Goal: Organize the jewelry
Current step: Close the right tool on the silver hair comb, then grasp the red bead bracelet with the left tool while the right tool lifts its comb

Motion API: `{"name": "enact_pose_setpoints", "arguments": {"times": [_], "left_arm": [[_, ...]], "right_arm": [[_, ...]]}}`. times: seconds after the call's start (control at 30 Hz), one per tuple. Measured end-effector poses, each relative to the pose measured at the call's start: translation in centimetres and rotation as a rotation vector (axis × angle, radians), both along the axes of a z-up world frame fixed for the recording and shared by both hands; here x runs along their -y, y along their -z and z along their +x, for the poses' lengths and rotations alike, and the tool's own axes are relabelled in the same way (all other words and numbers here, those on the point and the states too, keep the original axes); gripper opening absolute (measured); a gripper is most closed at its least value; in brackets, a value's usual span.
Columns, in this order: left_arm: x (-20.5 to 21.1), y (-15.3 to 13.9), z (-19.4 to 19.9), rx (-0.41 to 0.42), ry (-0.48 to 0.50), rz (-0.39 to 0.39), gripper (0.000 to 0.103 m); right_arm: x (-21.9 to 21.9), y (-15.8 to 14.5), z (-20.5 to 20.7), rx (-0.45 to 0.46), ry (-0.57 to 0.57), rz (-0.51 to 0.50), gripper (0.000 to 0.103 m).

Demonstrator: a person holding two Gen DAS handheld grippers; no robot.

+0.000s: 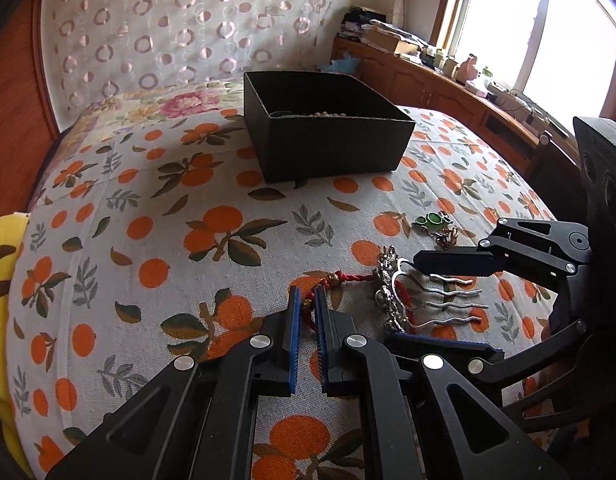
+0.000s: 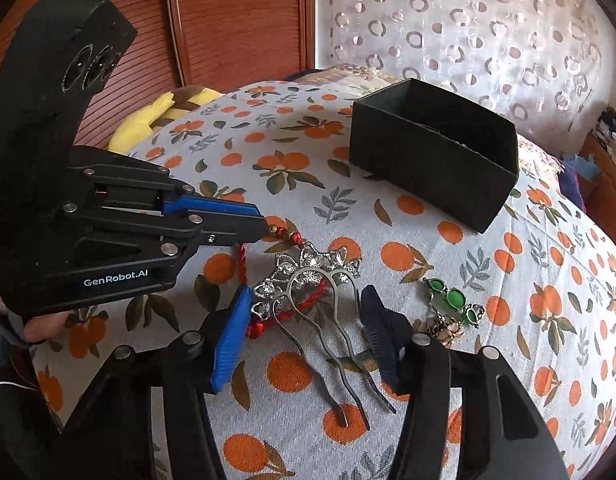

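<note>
A red cord bracelet (image 1: 350, 278) with gold beads lies on the orange-print bedspread. My left gripper (image 1: 306, 304) is nearly closed around one end of it; in the right wrist view the left gripper (image 2: 263, 229) pinches the beaded end (image 2: 281, 233). A silver hair comb (image 2: 308, 280) with a jewelled top lies partly over the cord. My right gripper (image 2: 303, 320) is open with a finger on each side of the comb, which also shows in the left wrist view (image 1: 412, 296). Green earrings (image 2: 454, 298) and a gold piece (image 2: 442, 330) lie to the right. A black box (image 1: 324, 128) stands beyond, holding beads.
The bed's wooden headboard (image 2: 235, 20) and a patterned curtain (image 1: 179, 28) rise behind. A yellow pillow (image 2: 147, 120) lies at the bed's edge. A wooden cabinet (image 1: 448, 88) with clutter runs under the window.
</note>
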State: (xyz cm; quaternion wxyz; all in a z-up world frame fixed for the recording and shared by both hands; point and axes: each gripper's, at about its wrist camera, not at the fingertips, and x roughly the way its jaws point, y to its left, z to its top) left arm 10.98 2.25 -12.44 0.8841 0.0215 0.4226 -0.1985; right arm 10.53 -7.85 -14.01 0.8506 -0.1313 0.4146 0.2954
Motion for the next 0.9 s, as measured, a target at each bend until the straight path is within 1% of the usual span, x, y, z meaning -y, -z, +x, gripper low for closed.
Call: {"name": "enact_pose_setpoints", "arguments": {"times": [0.1,0.37,0.4,0.43,0.47,0.53,0.6,0.7,0.77,0.83,0.87,0.9], "left_arm": [[0.0,0.1,0.0,0.0,0.002,0.001,0.006],[0.7,-0.2,-0.3,0.009,0.019,-0.006,0.006],[0.8,-0.3,-0.3,0.009,0.021,-0.007,0.006],[0.9,-0.3,-0.4,0.01,0.024,-0.009,0.006],[1.0,-0.3,-0.4,0.009,0.024,-0.01,0.006],[1.0,-0.4,-0.4,0.005,0.027,-0.018,0.006],[1.0,-0.3,-0.4,0.003,0.023,-0.013,0.006],[0.9,-0.2,-0.4,0.0,0.022,-0.014,0.006],[1.0,-0.1,-0.5,-0.003,0.024,-0.013,0.006],[1.0,-0.1,-0.6,-0.002,0.028,-0.01,0.006],[1.1,-0.1,-0.6,-0.001,0.03,-0.01,0.006],[1.1,-0.1,-0.6,-0.002,0.031,-0.009,0.006]], "right_arm": [[0.4,-0.3,-0.2,0.006,0.005,0.016,0.058],[1.6,-1.9,-0.7,0.057,0.028,0.065,0.058],[1.8,-2.0,-0.7,0.062,0.033,0.078,0.045],[1.9,-2.1,-0.7,0.061,0.035,0.086,0.026],[2.1,-2.1,-0.6,0.068,0.051,0.089,0.019],[2.4,-2.1,-0.2,0.077,0.081,0.076,0.019],[2.7,-1.7,0.2,0.054,0.089,0.074,0.019],[2.9,-1.5,0.3,0.056,0.095,0.055,0.019],[2.8,-1.5,0.4,0.048,0.093,0.065,0.019],[2.5,-1.5,0.6,0.045,0.095,0.068,0.027],[2.3,-1.6,0.6,0.051,0.096,0.064,0.04],[1.9,-1.6,0.7,0.06,0.092,0.062,0.048]]}}
